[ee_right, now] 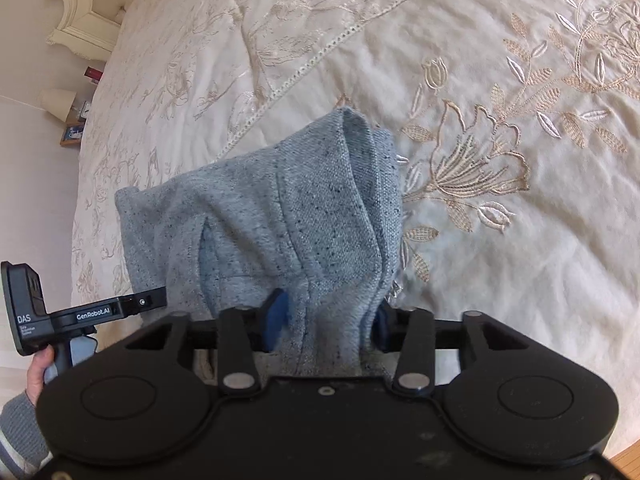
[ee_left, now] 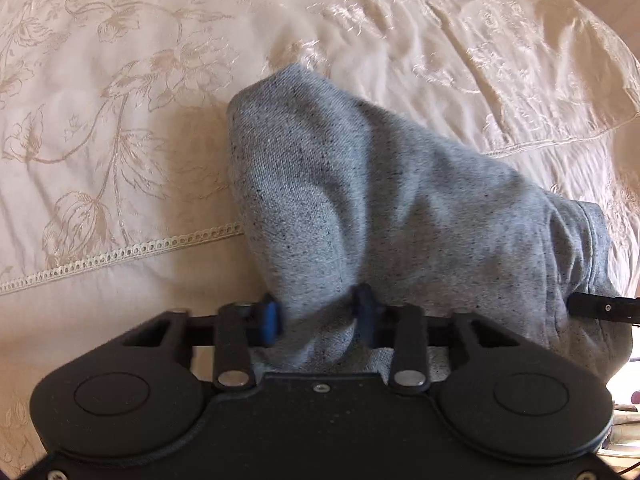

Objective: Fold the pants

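Note:
Grey speckled sweatpants [ee_left: 380, 200] hang lifted above a cream embroidered bedspread [ee_left: 120, 140]. My left gripper [ee_left: 318, 316] is shut on a bunched edge of the pants between its blue pads. My right gripper [ee_right: 330, 316] is also shut on the pants [ee_right: 288, 216], gripping a folded seam edge. The fabric drapes forward from both grippers, with its far end resting toward the bedspread [ee_right: 500, 240]. The left gripper's body [ee_right: 80, 312] shows at the left of the right wrist view, held by a hand. A tip of the right gripper [ee_left: 600, 308] shows at the right edge of the left wrist view.
A cream headboard [ee_right: 80, 12] stands at the far top left in the right wrist view. A bedside table with a lamp [ee_right: 60, 102] is beside it. A lace seam [ee_left: 120, 256] runs across the bedspread. Wooden floor [ee_right: 628, 460] shows at the lower right.

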`<move>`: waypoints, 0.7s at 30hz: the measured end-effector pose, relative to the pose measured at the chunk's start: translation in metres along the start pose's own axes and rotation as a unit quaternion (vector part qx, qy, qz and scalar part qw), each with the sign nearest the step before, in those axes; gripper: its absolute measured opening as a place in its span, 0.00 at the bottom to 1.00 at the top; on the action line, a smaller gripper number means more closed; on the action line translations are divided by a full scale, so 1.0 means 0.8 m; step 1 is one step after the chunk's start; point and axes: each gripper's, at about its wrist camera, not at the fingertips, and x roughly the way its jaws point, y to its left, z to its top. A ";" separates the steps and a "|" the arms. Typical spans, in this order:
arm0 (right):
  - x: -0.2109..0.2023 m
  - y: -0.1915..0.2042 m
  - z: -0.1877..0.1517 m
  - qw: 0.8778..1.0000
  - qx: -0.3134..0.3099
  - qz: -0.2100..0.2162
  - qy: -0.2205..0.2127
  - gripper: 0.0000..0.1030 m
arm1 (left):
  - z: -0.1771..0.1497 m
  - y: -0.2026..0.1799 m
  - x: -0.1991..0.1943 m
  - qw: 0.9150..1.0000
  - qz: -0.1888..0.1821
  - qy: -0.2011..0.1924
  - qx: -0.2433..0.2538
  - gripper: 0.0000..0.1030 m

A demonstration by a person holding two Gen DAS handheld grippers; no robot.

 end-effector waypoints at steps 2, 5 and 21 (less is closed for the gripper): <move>-0.012 0.017 -0.006 1.000 -0.014 -0.007 -0.018 0.29 | -0.002 -0.007 -0.016 1.000 0.003 -0.023 0.001 0.16; -0.033 0.050 -0.011 0.998 -0.052 -0.022 -0.036 0.25 | -0.008 -0.014 -0.050 0.998 0.009 -0.060 0.004 0.14; -0.030 0.250 0.093 0.972 -0.225 0.042 -0.055 0.24 | 0.058 0.115 -0.127 0.984 0.100 -0.120 -0.086 0.27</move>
